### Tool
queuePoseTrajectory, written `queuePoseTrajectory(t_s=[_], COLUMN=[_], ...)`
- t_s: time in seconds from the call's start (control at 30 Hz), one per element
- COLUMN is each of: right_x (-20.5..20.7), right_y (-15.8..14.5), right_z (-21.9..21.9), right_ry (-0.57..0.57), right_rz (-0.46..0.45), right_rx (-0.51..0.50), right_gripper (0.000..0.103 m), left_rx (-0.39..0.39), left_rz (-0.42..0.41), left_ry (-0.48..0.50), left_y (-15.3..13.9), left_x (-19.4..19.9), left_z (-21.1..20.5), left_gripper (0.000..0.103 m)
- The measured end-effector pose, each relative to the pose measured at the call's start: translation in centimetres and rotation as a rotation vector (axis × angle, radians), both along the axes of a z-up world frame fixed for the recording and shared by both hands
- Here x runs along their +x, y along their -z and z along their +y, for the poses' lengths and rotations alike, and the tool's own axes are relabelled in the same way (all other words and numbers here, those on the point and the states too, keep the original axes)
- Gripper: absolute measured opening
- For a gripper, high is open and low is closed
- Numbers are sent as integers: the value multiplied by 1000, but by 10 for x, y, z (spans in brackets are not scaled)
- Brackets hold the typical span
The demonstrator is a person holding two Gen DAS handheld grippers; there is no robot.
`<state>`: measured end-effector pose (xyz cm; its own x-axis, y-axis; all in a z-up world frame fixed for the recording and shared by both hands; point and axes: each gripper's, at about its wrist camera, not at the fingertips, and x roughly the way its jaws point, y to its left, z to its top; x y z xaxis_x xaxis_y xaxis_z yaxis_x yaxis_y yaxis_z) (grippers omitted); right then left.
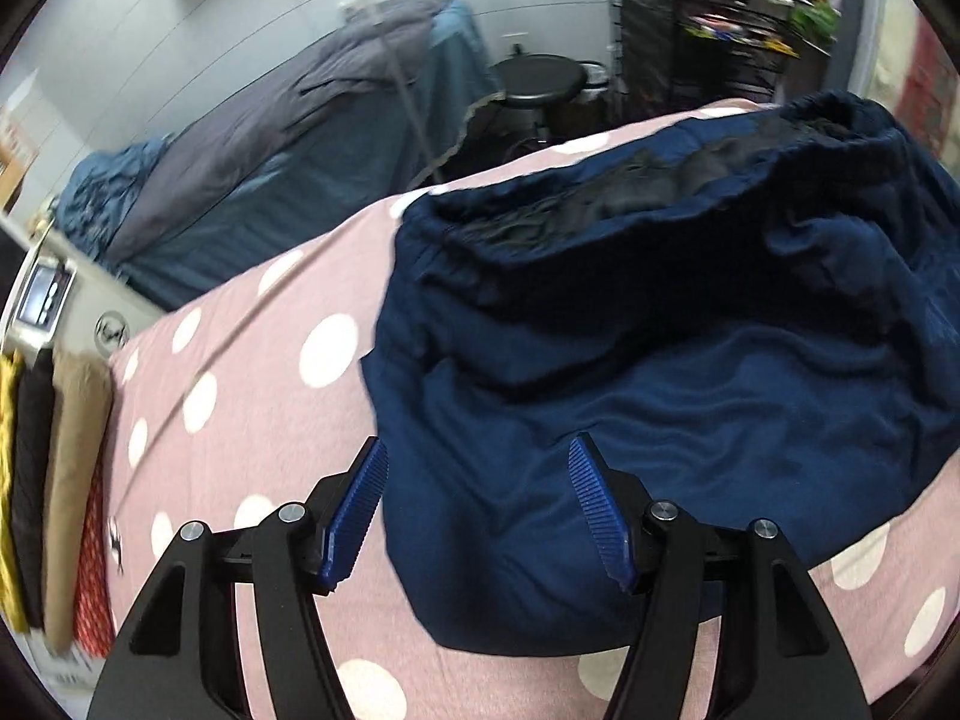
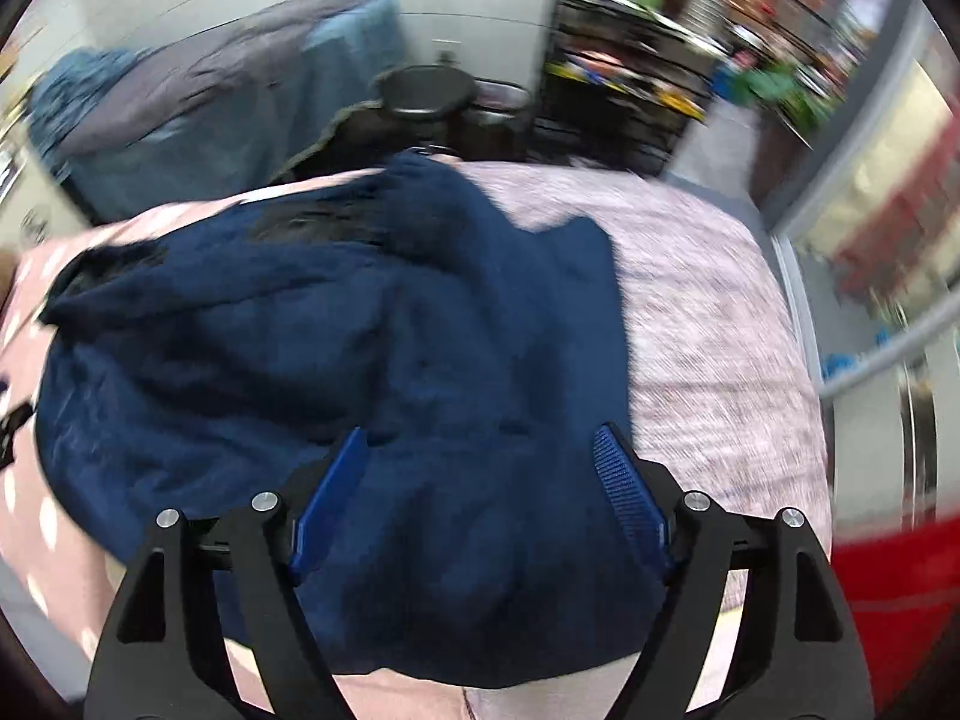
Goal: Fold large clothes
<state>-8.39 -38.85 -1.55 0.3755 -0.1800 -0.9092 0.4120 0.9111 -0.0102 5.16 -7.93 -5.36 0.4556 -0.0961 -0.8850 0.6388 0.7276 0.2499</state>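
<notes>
Garment (image 1: 660, 396) in navy, rumpled on dotted pink sheet (image 1: 252, 420) — left tool (image 1: 477, 468) and right tool (image 2: 480, 450) both released, above its near edge.

Bed (image 1: 252, 420) with pink, white-dotted sheet (image 2: 708, 324) carries one crumpled navy garment (image 1: 630, 372), lying directly on the sheet.
</notes>
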Motion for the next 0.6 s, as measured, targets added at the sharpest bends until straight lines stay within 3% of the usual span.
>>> queuePoseTrajectory(t_s=[0.37,0.5,0.6], right_x=[83,106,122], right_y=[-9,-2,6], right_z=[70,75,62], right_ry=[-550,-692,-757], right_rz=[13,69,130], right_rx=[-30,-137,-142], right_gripper=[78,78,78], left_rx=[49,96,96], left_rz=[-46,-84,-71], left_ry=[310,452,515], left_y=[3,5,6], left_x=[-5,-5,0], left_z=[-38,-54,-62], left_gripper=[62,62,62])
